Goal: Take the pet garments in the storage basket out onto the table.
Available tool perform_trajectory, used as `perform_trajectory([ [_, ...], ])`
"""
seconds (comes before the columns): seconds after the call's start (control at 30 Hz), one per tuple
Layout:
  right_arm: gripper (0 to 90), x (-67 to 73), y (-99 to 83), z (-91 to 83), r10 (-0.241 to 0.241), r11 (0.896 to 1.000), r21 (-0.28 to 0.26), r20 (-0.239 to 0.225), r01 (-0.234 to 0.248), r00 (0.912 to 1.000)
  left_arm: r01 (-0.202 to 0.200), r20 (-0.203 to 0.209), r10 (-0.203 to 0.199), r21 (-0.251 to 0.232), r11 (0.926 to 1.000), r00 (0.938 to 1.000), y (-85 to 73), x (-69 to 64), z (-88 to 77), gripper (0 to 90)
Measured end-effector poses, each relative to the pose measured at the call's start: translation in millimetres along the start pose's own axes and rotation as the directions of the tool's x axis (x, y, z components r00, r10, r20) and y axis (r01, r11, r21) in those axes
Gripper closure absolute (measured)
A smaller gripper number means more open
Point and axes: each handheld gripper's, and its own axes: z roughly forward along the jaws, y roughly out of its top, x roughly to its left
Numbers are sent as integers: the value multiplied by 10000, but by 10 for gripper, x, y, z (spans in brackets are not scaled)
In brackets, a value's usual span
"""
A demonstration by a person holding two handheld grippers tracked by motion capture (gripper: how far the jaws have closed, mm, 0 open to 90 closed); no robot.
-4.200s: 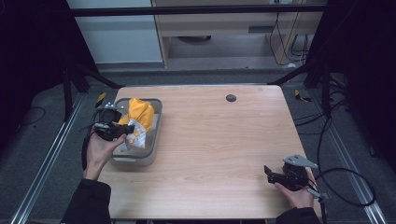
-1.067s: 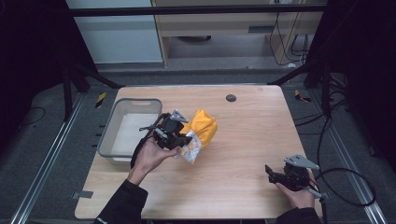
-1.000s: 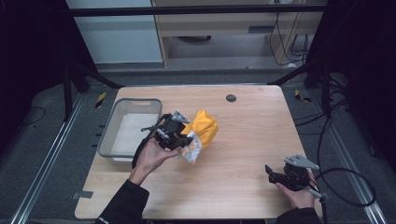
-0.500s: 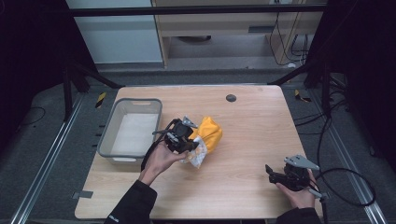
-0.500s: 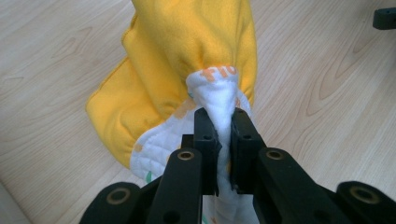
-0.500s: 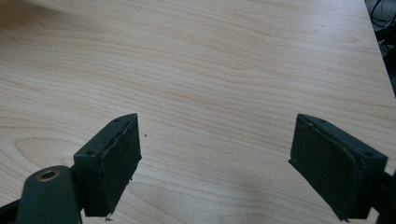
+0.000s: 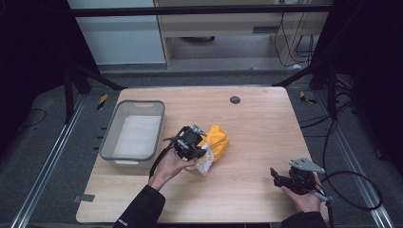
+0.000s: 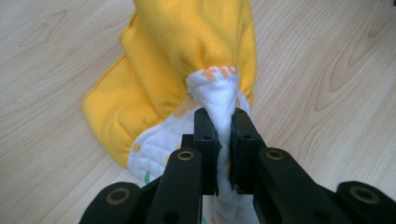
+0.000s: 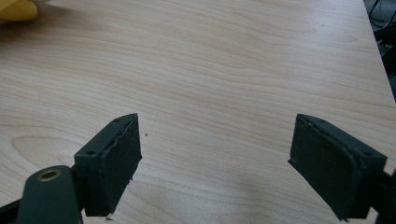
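One crumpled yellow-and-white fabric garment (image 7: pixel 214 145) is out of the grey plastic bin (image 7: pixel 135 135), just right of it, clenched by the left gripper (image 8: pixel 219 135); spreading remains. Well right of the bin, the right gripper (image 9: pixel 215 161) gapes, holding nothing.

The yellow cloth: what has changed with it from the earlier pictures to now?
The left gripper, shut on the yellow cloth, carried it out of the grey bin and rightward, down to the table centre. The right gripper stayed open at the near right corner.
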Motion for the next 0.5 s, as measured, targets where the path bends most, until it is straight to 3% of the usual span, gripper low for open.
perform_trajectory([
  [0.5, 163, -2, -4, -1, -18, 10000, -1, -1, 18, 10000, -14, 84, 14, 49, 10000, 10000, -33, -54, 187, 814],
])
